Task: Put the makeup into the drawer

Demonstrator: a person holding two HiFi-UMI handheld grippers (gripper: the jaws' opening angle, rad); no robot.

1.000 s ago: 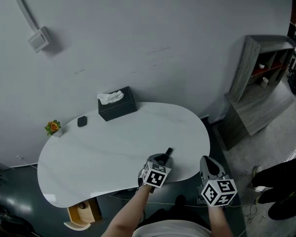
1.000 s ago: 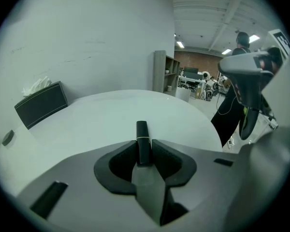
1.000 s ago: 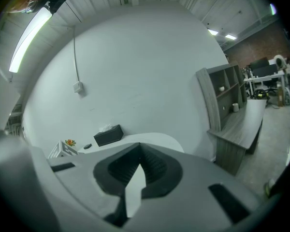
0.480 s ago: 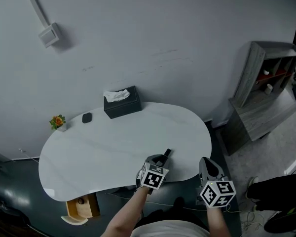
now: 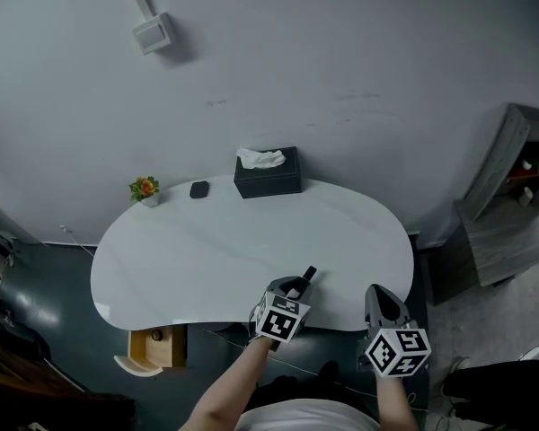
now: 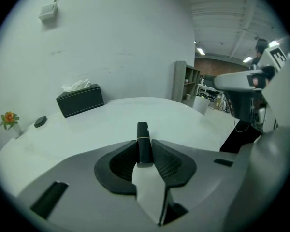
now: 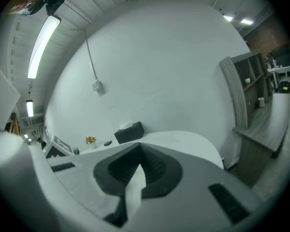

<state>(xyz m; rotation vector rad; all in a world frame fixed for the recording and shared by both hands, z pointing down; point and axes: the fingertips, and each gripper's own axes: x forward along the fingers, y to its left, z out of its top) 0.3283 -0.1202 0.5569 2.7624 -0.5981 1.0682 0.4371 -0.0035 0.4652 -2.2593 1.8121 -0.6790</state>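
A slim black lipstick tube (image 6: 143,141) is clamped between the jaws of my left gripper (image 6: 144,151), sticking out forward over the white oval table (image 5: 207,259). In the head view the same tube (image 5: 307,275) pokes out of the left gripper (image 5: 295,287) above the table's near edge. My right gripper (image 5: 384,300) hangs off the table's near right corner, its jaws shut together with nothing between them (image 7: 137,166). An open wooden drawer (image 5: 155,348) shows under the table's near left edge.
A black tissue box (image 5: 267,172), a small dark compact (image 5: 198,189) and a little orange flower pot (image 5: 145,189) stand along the table's far side by the wall. A grey shelf unit (image 5: 512,205) stands at the right. Dark floor lies left of the table.
The view has swung left, so the table and the tissue box sit further right in the picture and the shelf unit has slid to the edge. Both grippers keep their places in the frame.
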